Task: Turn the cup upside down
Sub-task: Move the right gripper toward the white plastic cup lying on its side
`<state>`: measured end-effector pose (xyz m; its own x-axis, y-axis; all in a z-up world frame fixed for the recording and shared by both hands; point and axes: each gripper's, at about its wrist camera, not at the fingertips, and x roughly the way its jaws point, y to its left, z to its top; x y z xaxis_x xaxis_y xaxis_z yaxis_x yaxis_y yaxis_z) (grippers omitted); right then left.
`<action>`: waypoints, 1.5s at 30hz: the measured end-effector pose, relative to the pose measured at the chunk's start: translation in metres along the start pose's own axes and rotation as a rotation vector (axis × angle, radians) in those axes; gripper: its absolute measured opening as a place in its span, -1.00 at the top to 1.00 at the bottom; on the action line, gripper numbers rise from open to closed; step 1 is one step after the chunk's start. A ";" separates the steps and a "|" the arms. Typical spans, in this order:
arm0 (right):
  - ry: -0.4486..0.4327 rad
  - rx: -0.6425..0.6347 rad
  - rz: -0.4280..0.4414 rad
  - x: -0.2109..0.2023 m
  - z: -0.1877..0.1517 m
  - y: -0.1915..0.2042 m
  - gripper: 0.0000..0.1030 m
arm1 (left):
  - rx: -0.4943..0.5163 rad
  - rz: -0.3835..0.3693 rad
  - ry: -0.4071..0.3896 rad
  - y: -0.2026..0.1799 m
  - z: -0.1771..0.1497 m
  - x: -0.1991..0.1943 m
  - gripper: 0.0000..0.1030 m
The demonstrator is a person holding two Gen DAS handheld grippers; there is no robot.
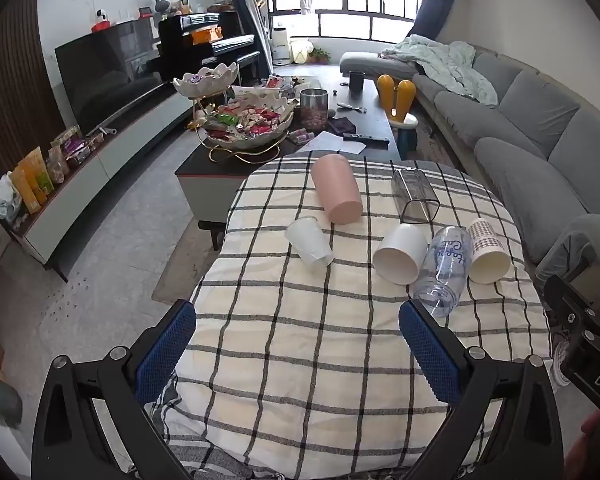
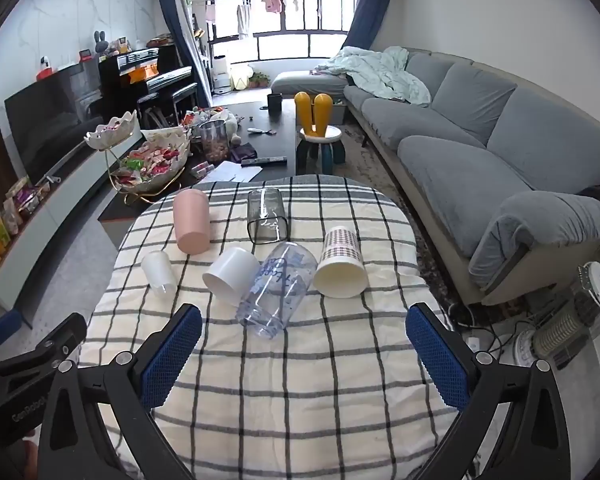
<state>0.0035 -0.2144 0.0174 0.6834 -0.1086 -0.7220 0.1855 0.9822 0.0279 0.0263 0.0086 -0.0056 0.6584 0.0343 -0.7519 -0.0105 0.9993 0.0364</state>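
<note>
Several cups lie on their sides on a checked cloth: a pink cup, a dark clear cup, a small frosted cup, a white cup, a clear printed cup and a patterned paper cup. My left gripper is open and empty, short of the cups. My right gripper is open and empty, just before the clear printed cup.
A dark coffee table with snack bowls stands behind the clothed table. A grey sofa runs along the right. A TV unit is on the left. A heater stands on the floor at right.
</note>
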 end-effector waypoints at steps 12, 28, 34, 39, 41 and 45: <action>-0.001 0.001 0.001 0.004 0.002 0.000 -0.99 | -0.002 0.001 0.002 0.000 0.002 0.002 -1.00; 0.010 0.002 0.035 0.030 0.022 0.016 -0.99 | -0.033 0.024 0.011 0.014 0.012 0.025 -1.00; 0.089 0.046 0.095 0.069 0.033 0.032 -0.99 | -0.018 0.021 -0.006 0.030 0.027 0.043 -1.00; 0.200 0.089 0.148 0.109 0.044 0.046 -0.93 | 0.008 -0.002 -0.015 0.040 0.048 0.062 -1.00; 0.257 0.117 0.165 0.128 0.047 0.051 -0.89 | 0.022 -0.011 -0.020 0.042 0.057 0.069 -1.00; 0.365 0.176 0.187 0.162 0.053 0.058 -0.78 | 0.040 -0.025 -0.023 0.046 0.074 0.084 -1.00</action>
<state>0.1626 -0.1828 -0.0616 0.4286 0.1609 -0.8890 0.2209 0.9355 0.2758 0.1369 0.0566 -0.0180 0.6753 0.0088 -0.7375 0.0360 0.9983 0.0449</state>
